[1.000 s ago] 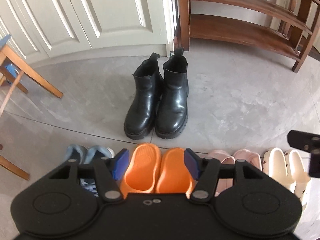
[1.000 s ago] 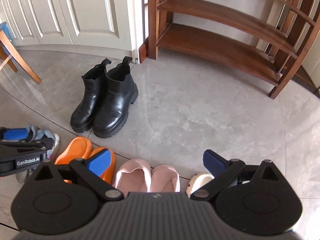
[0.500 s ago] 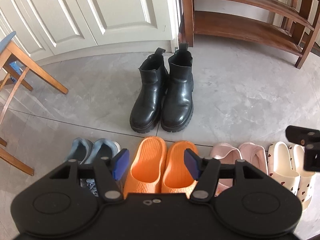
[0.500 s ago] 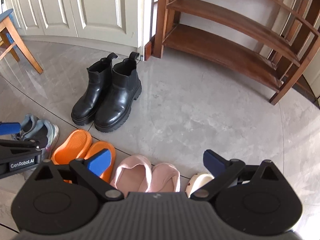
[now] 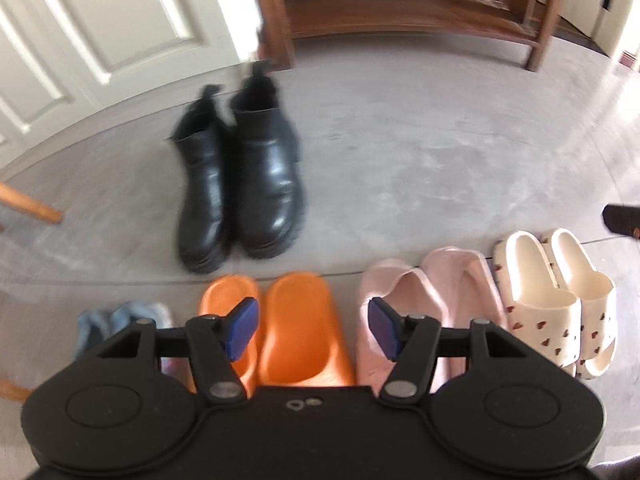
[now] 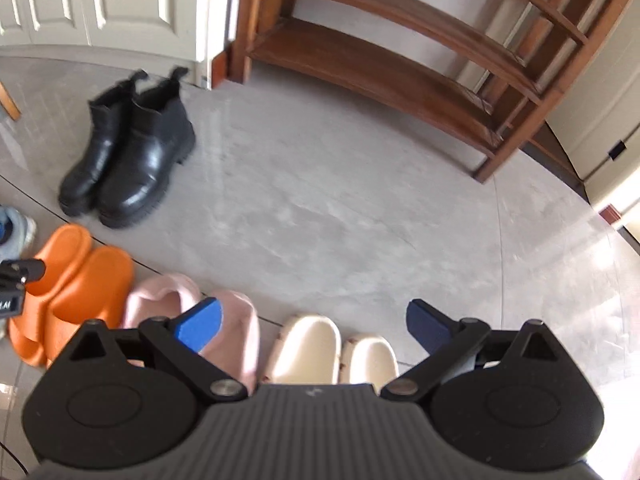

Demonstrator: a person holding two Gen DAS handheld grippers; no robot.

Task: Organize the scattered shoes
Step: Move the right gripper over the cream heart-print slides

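A pair of black boots (image 5: 244, 184) stands upright on the grey floor, also in the right wrist view (image 6: 128, 160). In front lies a row of pairs: blue sneakers (image 5: 116, 320), orange slides (image 5: 296, 320), pink slippers (image 5: 432, 300) and cream slides with small hearts (image 5: 560, 300). My left gripper (image 5: 312, 330) is open and empty, above the orange slides. My right gripper (image 6: 316, 324) is open and empty, above the cream slides (image 6: 312, 344) and the pink slippers (image 6: 236, 320). The orange slides (image 6: 72, 280) lie at its left.
A brown wooden shoe rack (image 6: 400, 40) with bare shelves stands at the back right, also in the left wrist view (image 5: 400, 4). White panelled doors (image 5: 120, 20) fill the back left. A wooden chair leg (image 5: 28, 202) stands at the left.
Both grippers have swung to the right and pulled back. The boots now sit further left in both views and more of the slipper row shows. Both grippers stay open.
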